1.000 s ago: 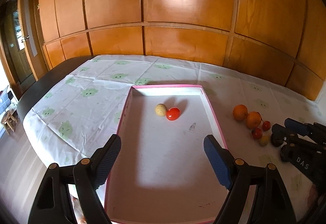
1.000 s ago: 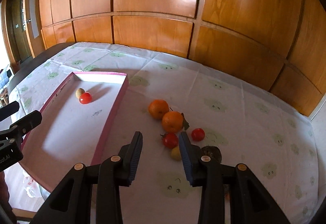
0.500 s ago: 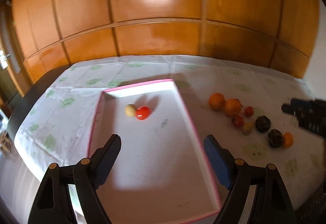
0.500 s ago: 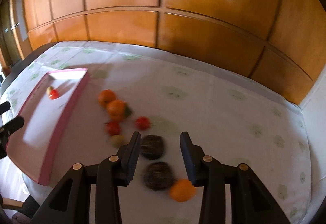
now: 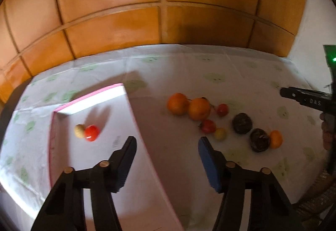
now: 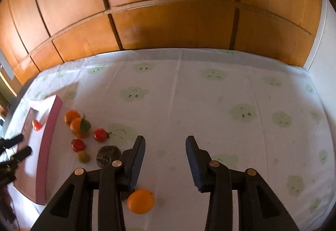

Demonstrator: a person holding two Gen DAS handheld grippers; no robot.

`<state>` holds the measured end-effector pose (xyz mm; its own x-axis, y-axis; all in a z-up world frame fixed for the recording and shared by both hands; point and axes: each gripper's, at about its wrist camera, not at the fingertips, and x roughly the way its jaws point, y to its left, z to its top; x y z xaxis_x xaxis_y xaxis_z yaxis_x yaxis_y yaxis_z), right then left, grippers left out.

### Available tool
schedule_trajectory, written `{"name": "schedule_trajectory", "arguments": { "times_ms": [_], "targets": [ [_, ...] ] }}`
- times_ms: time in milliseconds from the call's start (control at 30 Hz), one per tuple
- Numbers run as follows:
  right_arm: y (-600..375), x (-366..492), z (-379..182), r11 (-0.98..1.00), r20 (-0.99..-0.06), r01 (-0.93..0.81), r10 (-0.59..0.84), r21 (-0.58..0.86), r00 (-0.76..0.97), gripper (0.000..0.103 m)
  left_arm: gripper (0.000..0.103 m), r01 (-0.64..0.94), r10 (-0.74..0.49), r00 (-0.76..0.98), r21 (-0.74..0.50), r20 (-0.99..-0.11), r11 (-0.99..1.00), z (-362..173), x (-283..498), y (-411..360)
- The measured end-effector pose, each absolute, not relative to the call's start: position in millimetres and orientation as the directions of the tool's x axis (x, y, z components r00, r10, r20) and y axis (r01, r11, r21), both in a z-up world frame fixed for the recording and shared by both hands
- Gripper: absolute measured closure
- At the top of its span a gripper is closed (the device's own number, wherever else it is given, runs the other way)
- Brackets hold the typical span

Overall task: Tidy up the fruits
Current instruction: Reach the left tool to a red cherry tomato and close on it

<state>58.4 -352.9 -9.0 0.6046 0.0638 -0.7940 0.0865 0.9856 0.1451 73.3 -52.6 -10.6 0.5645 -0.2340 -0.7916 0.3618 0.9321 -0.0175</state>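
Note:
A pink-rimmed white tray holds a red tomato and a small yellowish fruit. Right of it on the cloth lie two oranges, two tomatoes, a small yellow fruit, two dark brown fruits and a small orange. My left gripper hangs over the tray's right wall, its jaws closing with nothing between them. My right gripper is open over bare cloth, right of the fruits. The small orange lies by its left finger, and a dark fruit just beyond.
A white tablecloth with green cloud faces covers the table. Wooden wall panels stand behind its far edge, and a white wall closes the right side. Bare cloth stretches right of the fruits.
Both views have swung to the right. The left jaws have narrowed and now sit over the tray's right wall. The right gripper has passed over the fruits to the bare cloth.

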Motion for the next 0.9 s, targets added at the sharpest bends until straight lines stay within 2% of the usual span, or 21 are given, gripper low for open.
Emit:
{"name": "schedule_trajectory", "arguments": {
  "times_ms": [133, 267, 467, 700, 900],
  "targets": [
    [-361, 59, -11, 0.971, -0.795, 0.106, 0.11, 0.214, 0.597, 0.062, 0.064, 0.422, -0.278, 0.502, -0.049, -0.819, 0.905, -24, 80, -77],
    [-359, 59, -9, 0.97, -0.792, 0.1, 0.118, 0.221, 0.599, 0.062, 0.065, 0.421, -0.315, 0.433, -0.119, -0.845, 0.899, -40, 90, -96],
    [-355, 61, -9, 0.973, -0.791, 0.082, 0.125, 0.216, 0.599, 0.062, 0.065, 0.339, -0.358, 0.364, -0.236, -0.86, 0.911, -62, 113, -110],
    [-351, 61, -9, 0.975, -0.793, 0.069, 0.13, 0.212, 0.595, 0.062, 0.065, 0.265, -0.355, 0.366, -0.269, -0.86, 0.926, -75, 134, -118],
    [-351, 61, -10, 0.975, -0.793, 0.076, 0.122, 0.207, 0.597, 0.062, 0.067, 0.266, -0.342, 0.355, -0.257, -0.87, 0.929, -85, 140, -124]
  ]
}}
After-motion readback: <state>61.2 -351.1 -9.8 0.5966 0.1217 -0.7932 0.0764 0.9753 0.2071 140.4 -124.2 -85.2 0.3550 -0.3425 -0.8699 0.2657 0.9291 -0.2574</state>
